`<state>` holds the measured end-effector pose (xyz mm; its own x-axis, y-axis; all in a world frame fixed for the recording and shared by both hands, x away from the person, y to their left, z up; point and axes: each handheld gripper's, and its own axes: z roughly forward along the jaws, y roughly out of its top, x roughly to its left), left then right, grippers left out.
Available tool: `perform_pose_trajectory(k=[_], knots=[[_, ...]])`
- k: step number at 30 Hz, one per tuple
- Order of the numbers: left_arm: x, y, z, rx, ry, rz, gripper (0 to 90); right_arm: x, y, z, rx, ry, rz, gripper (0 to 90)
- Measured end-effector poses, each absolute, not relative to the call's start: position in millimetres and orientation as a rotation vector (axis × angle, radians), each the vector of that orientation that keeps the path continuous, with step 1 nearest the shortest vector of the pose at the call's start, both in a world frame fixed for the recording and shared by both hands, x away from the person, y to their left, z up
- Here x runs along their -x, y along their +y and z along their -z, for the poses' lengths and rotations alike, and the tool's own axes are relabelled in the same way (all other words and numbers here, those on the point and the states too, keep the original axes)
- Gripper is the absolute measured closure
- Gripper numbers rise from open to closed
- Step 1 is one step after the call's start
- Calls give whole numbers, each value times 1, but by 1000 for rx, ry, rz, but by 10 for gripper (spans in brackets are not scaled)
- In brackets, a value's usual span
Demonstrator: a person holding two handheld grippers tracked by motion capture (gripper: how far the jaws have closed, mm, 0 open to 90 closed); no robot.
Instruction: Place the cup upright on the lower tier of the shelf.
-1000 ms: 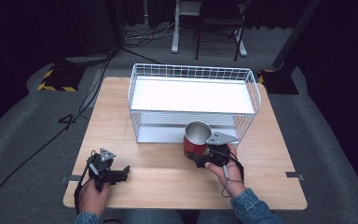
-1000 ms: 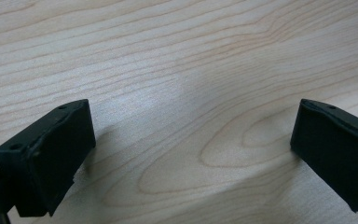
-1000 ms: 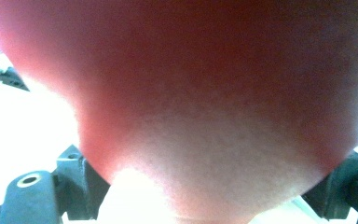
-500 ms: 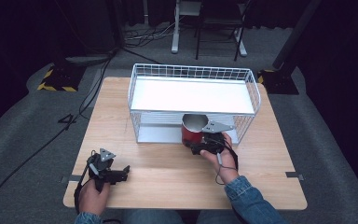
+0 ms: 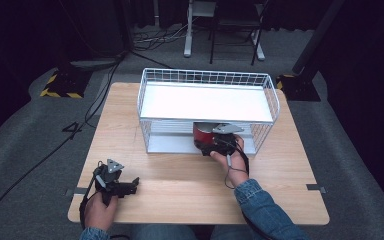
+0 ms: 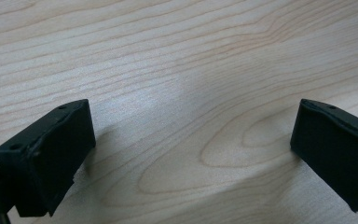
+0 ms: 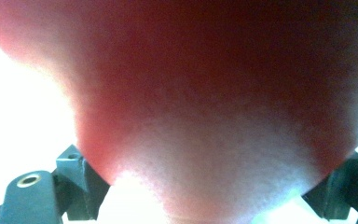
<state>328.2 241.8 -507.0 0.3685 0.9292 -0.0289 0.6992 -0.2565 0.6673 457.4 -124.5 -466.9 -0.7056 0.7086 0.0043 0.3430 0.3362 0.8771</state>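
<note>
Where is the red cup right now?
In the high view, the red cup sits under the white shelf of the wire rack, right of middle, held by the right gripper.

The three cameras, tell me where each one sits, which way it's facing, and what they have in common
High view: above the person's side, looking forward and down on the wooden table and wire rack; both forearms and hands show.
Left gripper view: rides the left gripper, looking down at bare tabletop; its two black jaws stand apart.
Right gripper view: rides the right gripper, pressed up against the red cup; jaw bases flank it.
Shared: the high view also shows the cup under the rack's shelf.
</note>
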Motion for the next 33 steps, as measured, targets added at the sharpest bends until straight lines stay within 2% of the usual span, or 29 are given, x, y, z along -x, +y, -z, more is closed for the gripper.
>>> perform_pose_trajectory(k=[16, 33], knots=[[-328, 242, 507, -2041, 1402, -503, 1, -478, -125, 485, -1029, 2152, -1323, 164], [-328, 242, 507, -2042, 1403, -502, 0, -480, -126, 487, -1013, 2139, -1368, 150]])
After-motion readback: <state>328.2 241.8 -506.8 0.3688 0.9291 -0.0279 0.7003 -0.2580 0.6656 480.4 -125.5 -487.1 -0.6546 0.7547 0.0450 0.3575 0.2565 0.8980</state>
